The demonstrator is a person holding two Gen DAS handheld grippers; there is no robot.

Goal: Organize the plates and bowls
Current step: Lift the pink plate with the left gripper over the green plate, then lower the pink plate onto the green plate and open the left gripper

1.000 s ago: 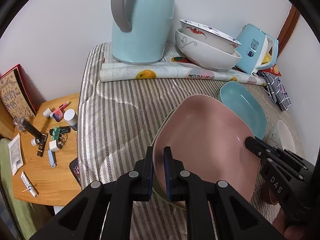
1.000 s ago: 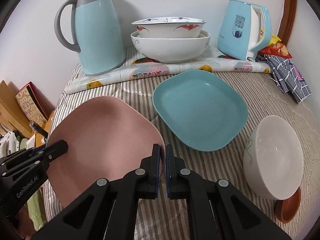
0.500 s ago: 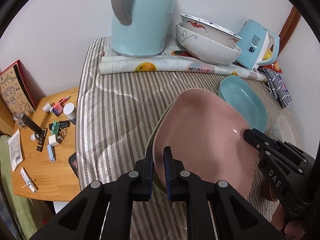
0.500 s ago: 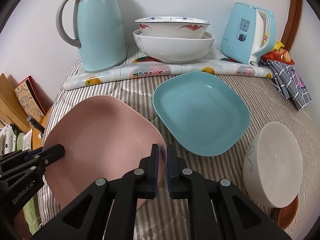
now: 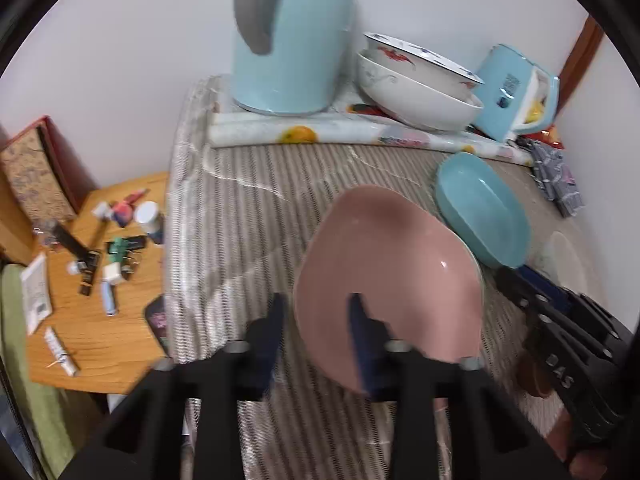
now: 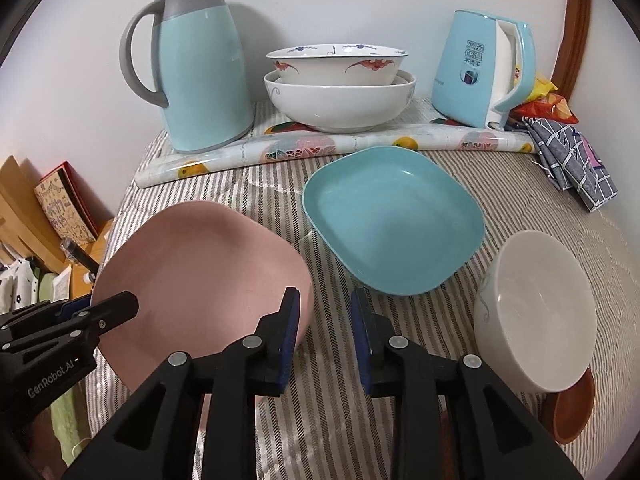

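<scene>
Both pairs of jaws are opening around the pink square plate with rounded corners (image 6: 200, 276), which sits on the grey striped cloth of the table (image 6: 500, 184), to the left of the teal square plate (image 6: 394, 218). The left gripper (image 5: 316, 320) has the pink plate's near-left edge between its two fingers, but the pads look parted from the rim, so it no longer seems pinched; that view is blurred, so I cannot be sure of light contact. The right gripper (image 6: 324, 320) stands at the pink plate's right edge: its left finger overlaps the rim, its right finger is over bare cloth, and nothing is pressed between them.

The teal plate lies just beyond the pink one, up and to the right of the right gripper, close but not touching the pink rim as far as I can tell. It is roughly square, with no real long axis, and one corner points toward the jaws. The right hand is clearly nearer to it. The white round bowl (image 6: 536, 316) is further to the teal plate's right, with a small brown dish (image 6: 572, 412) tucked under its near edge. Two stacked white bowls (image 6: 340, 88) wait behind the teal plate.
</scene>
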